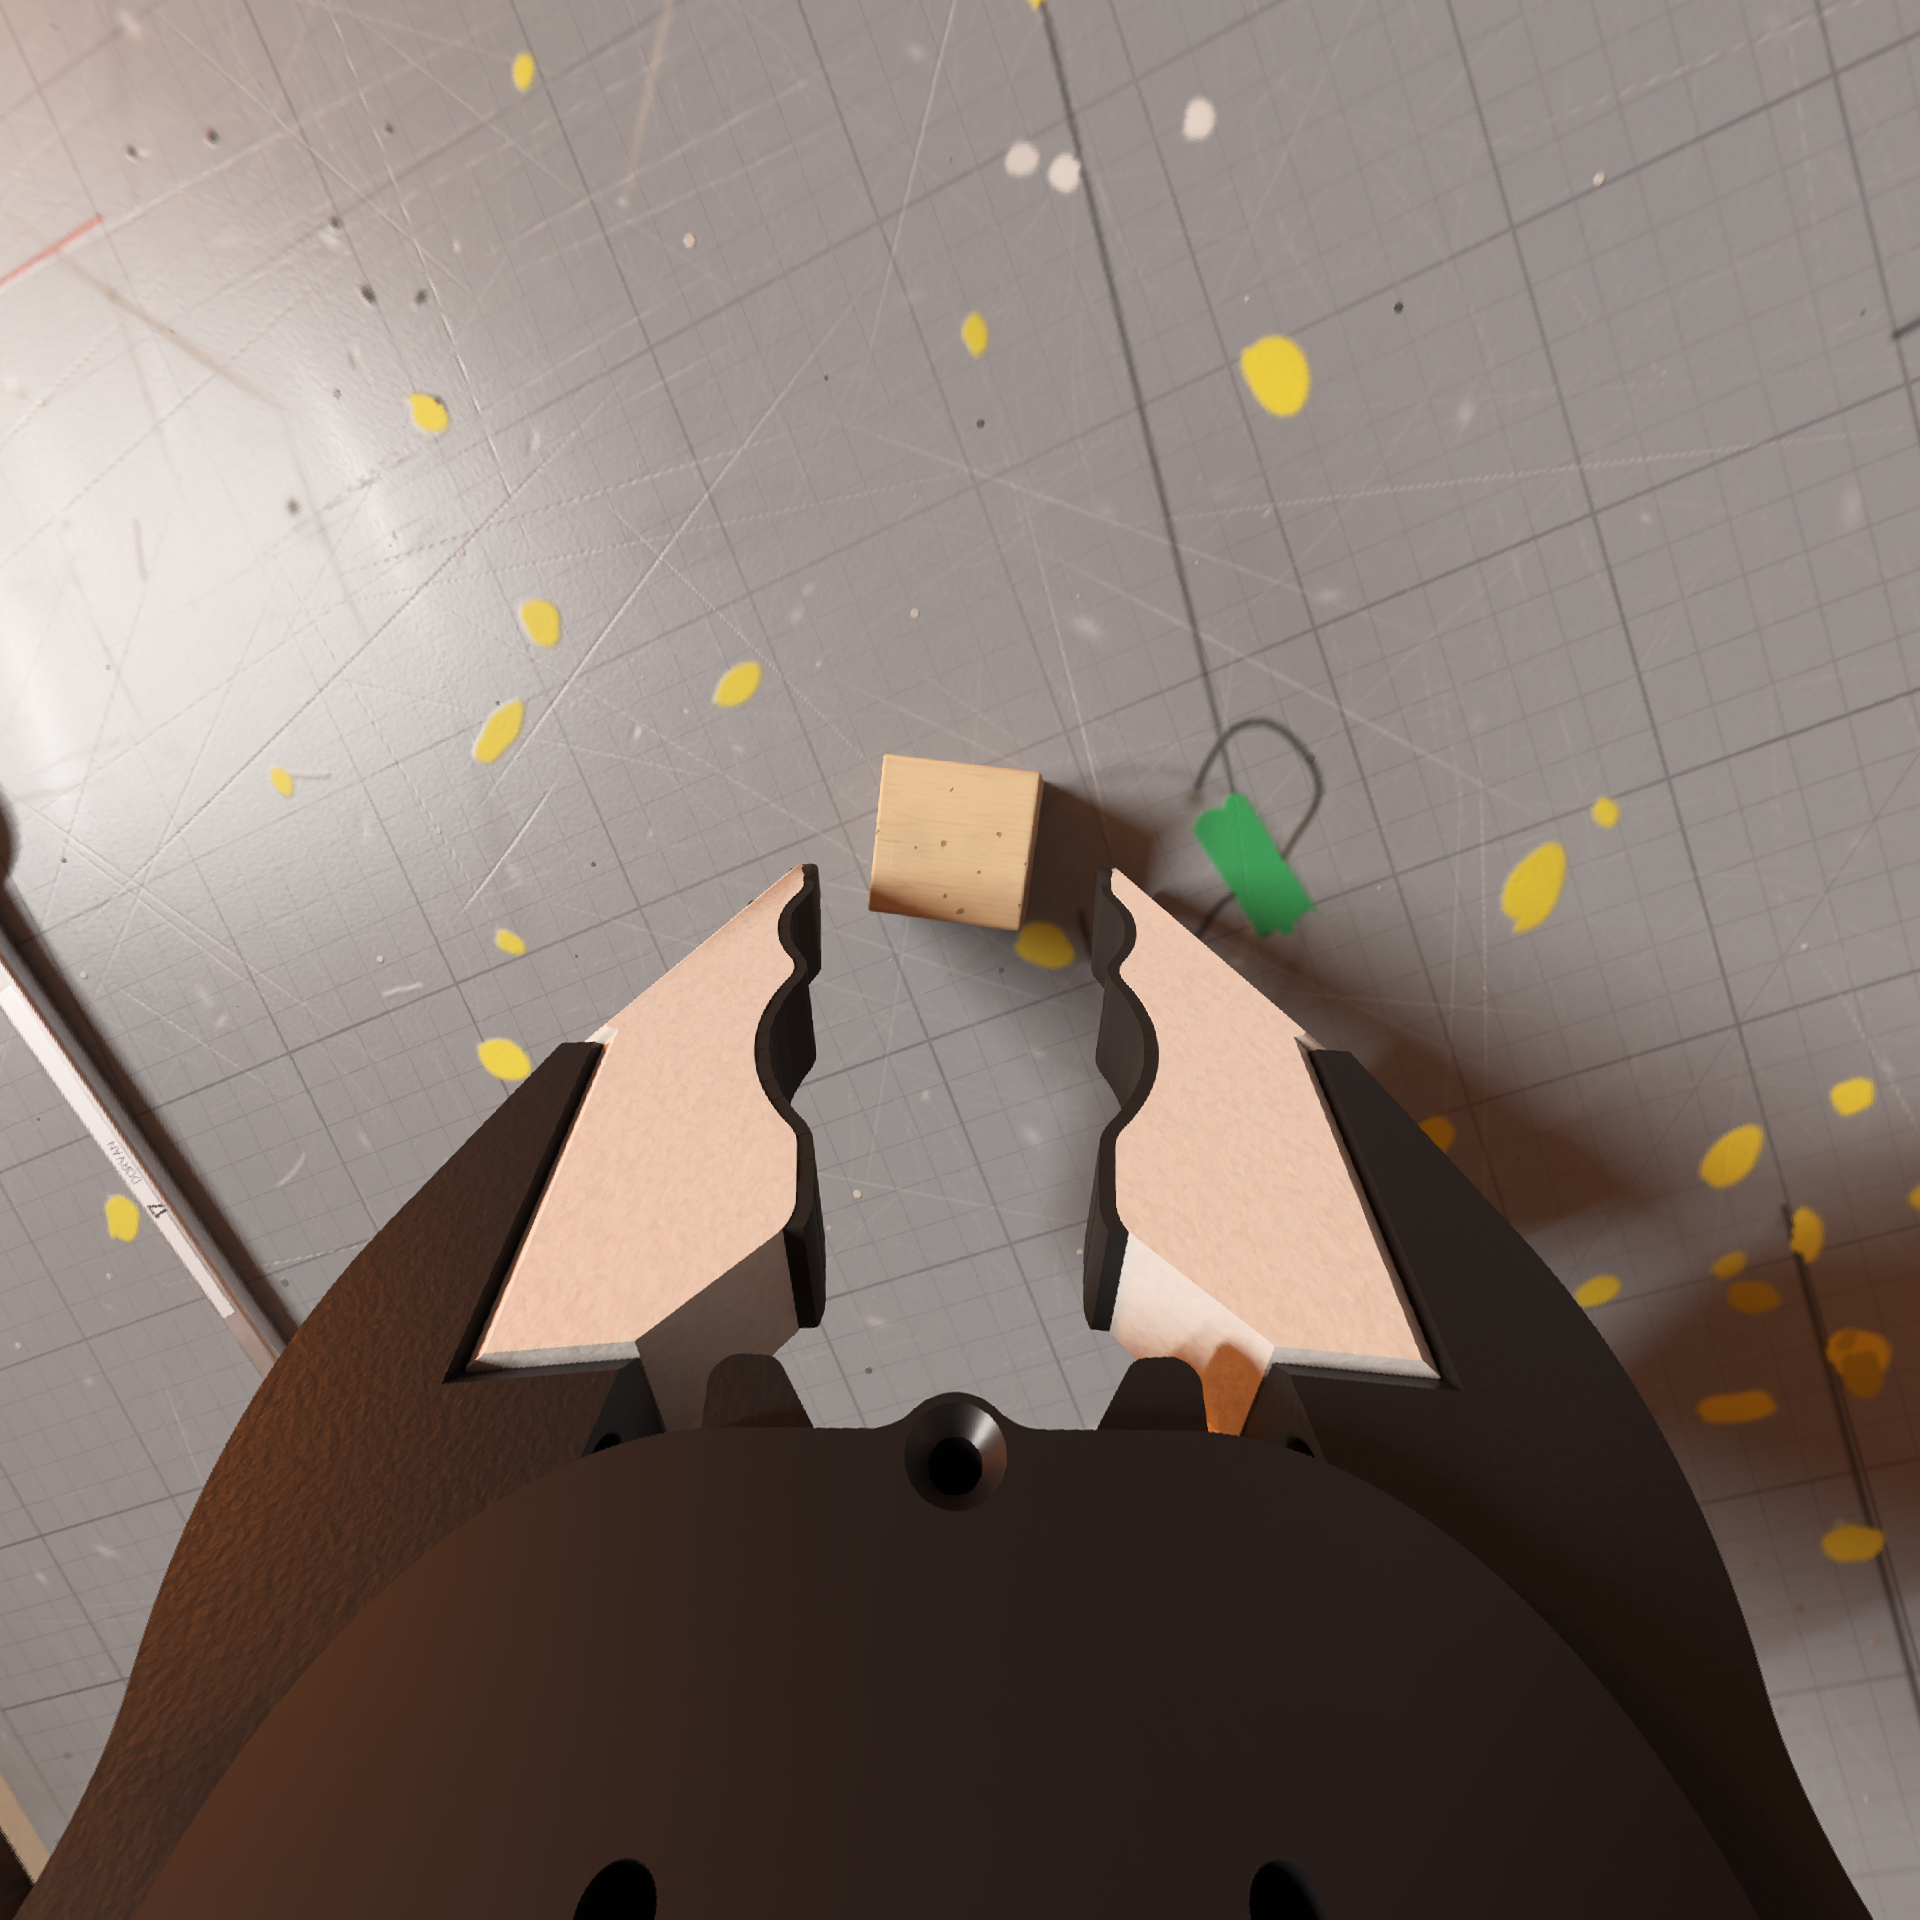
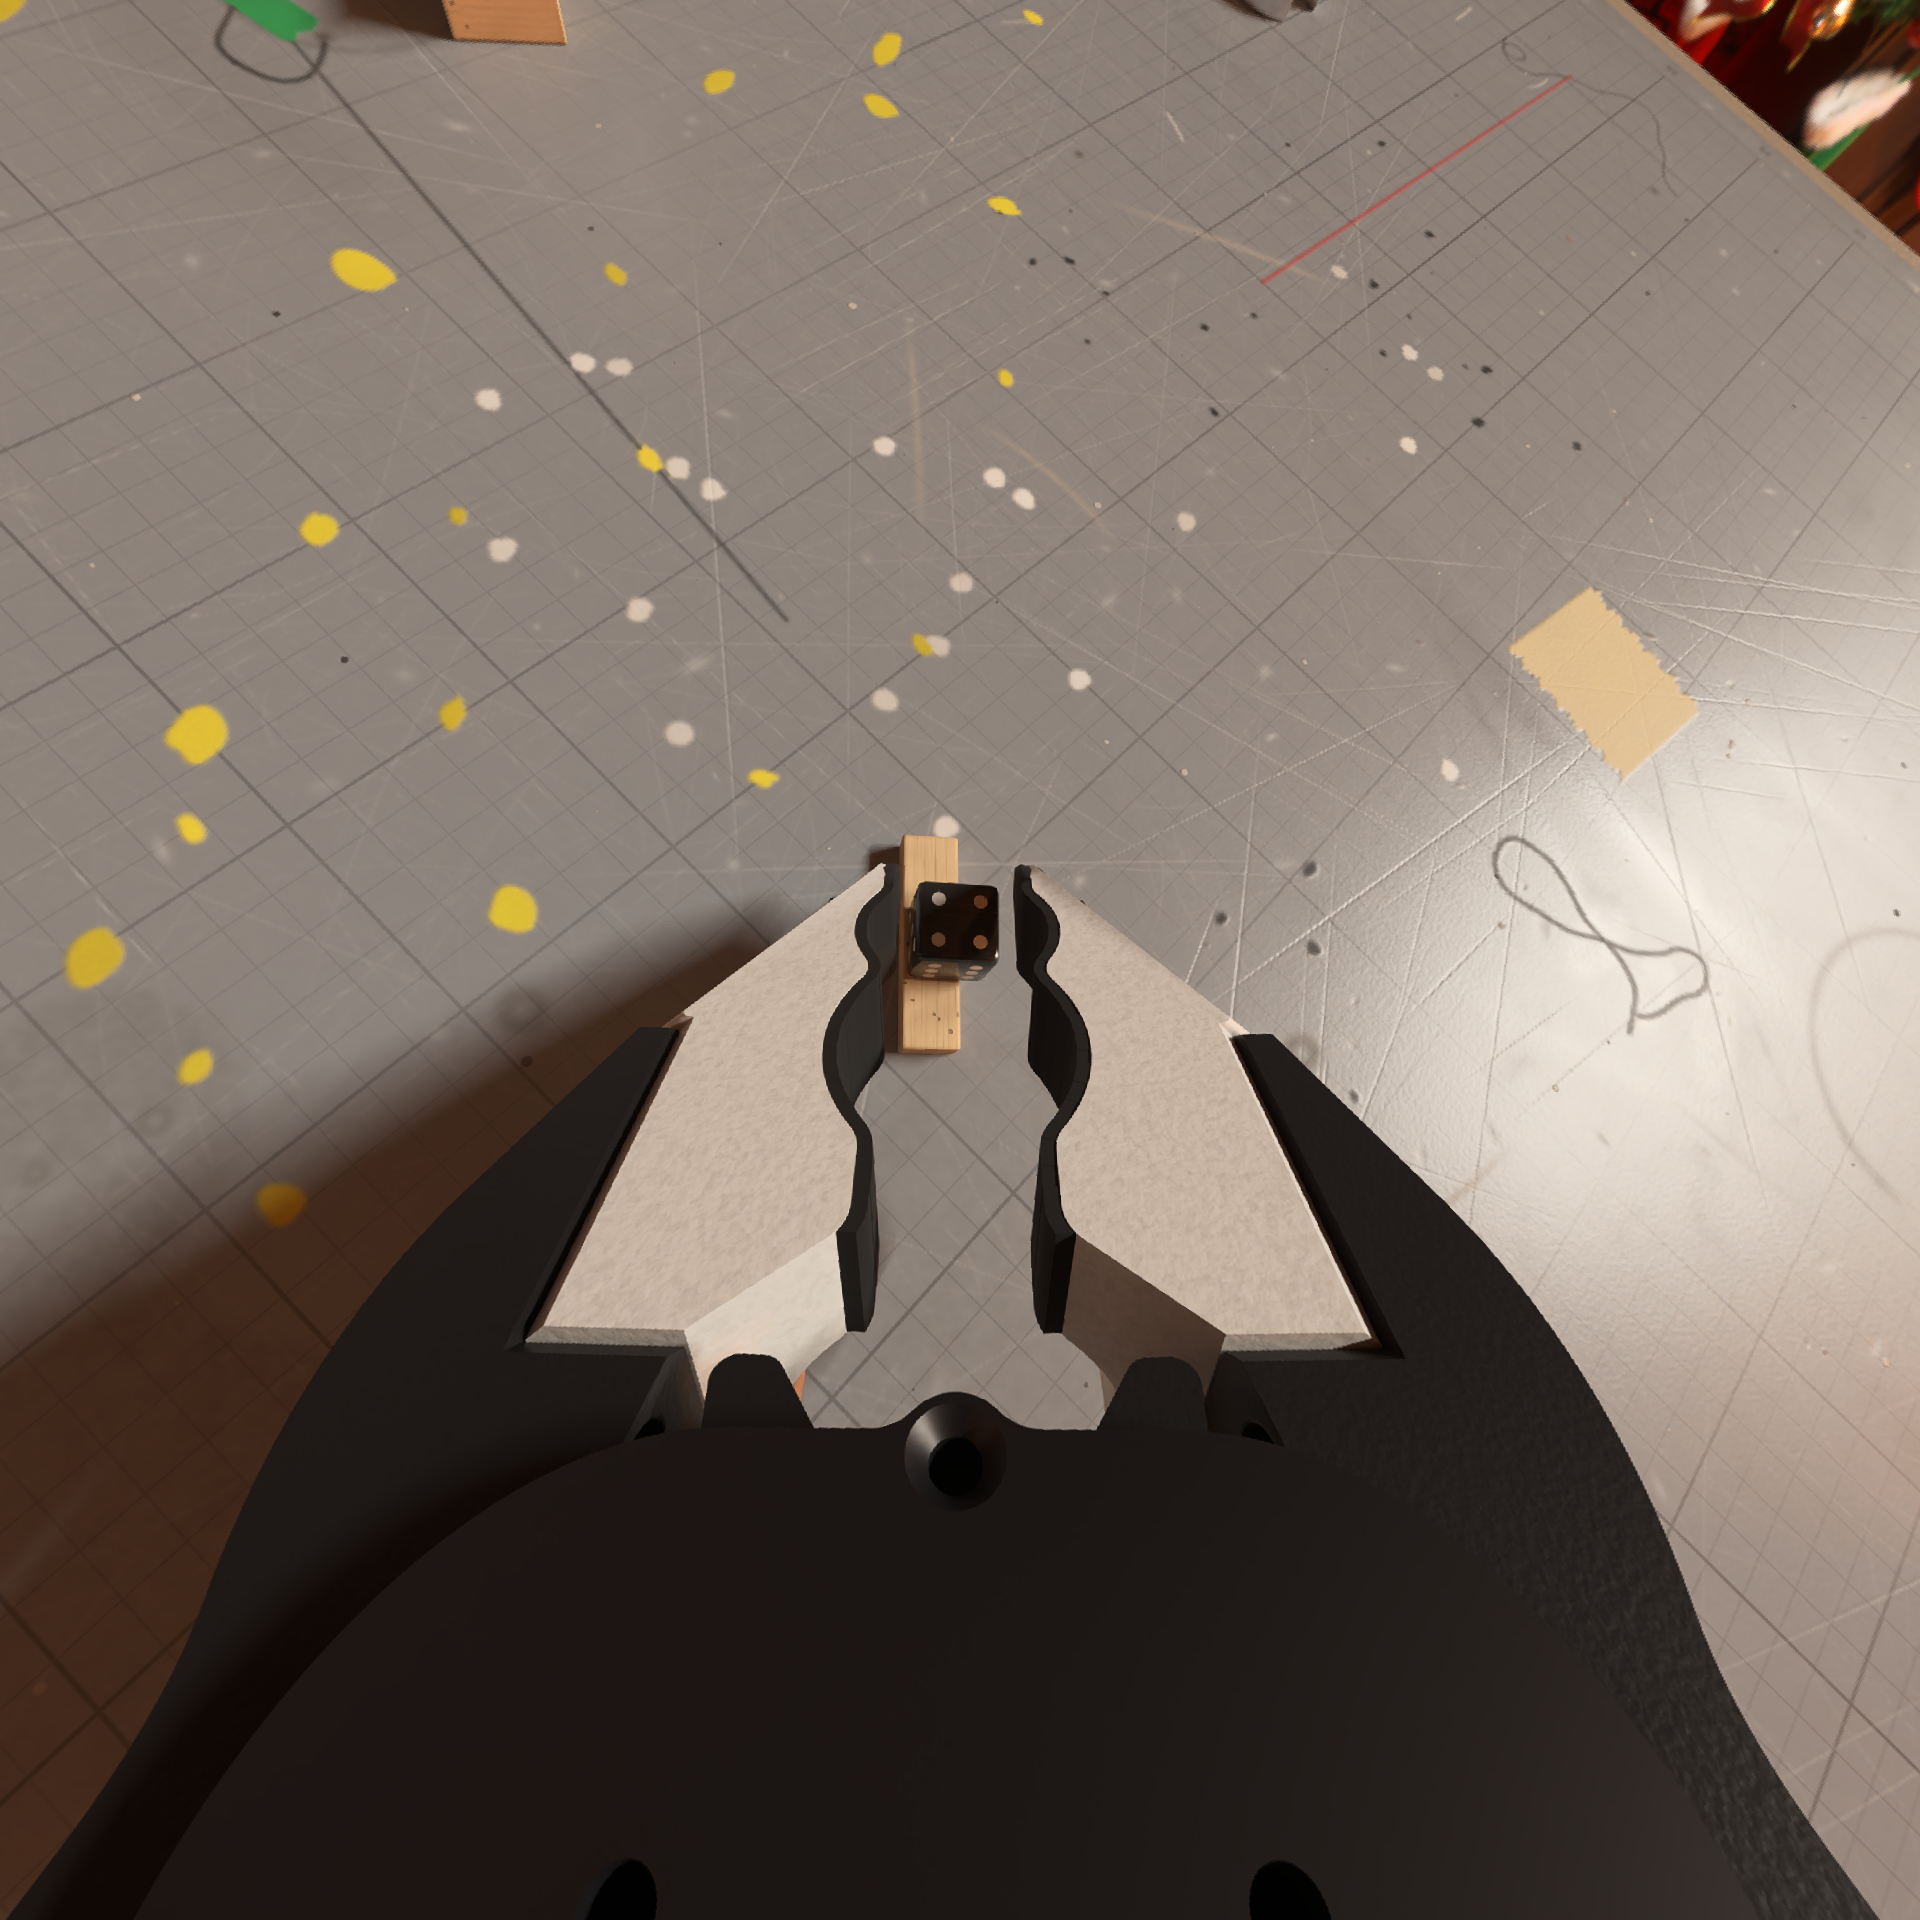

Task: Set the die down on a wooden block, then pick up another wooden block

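Right claw [image 2: 954,883] spread, nothing pinched. Black die [image 2: 954,932] sits between its tips on a thin wooden block [image 2: 928,1013] lying flat on the grey worktop [image 2: 1143,436]; die apart from both fingers. Tan tape patch [image 2: 1603,681] farther off to the right. Left claw [image 1: 956,883] spread, empty. Wooden cube [image 1: 956,840] just beyond its tips, on the worktop. Green tape [image 1: 1250,864] right of the cube.
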